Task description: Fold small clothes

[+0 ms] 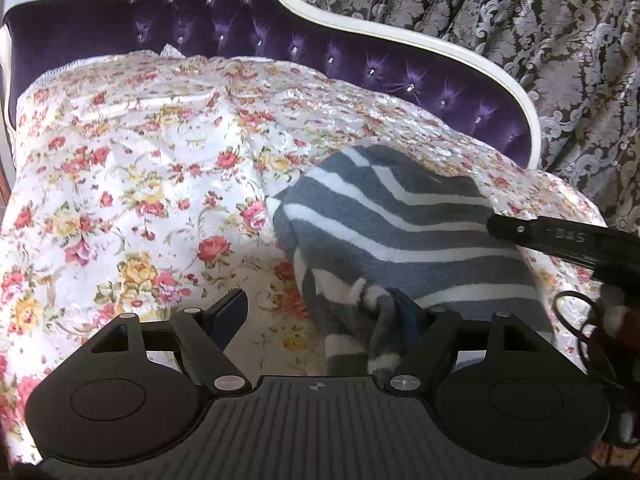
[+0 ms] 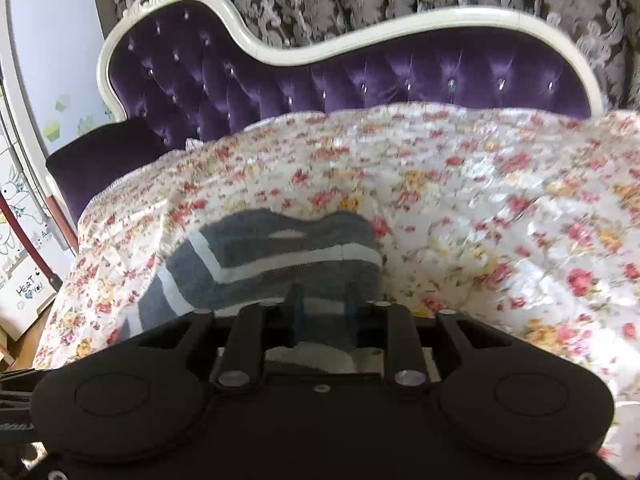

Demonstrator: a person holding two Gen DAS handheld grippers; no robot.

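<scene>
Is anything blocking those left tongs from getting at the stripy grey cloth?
Nothing visible. The left tongs stand open, and the striped cloth already drapes against their right finger. Only the floral cover lies beneath.

A small fleecy garment (image 1: 400, 236) in slate grey with white horizontal stripes lies bunched in a rounded heap rather than flat. Its stripes bend and kink where the cloth doubles over itself, and a loose grey-and-white flap hangs from its near lower edge in the left wrist view. Seen from the right wrist, the same garment (image 2: 260, 256) rises in a soft hump, its upper edge wavy, one white band running across its middle.
</scene>
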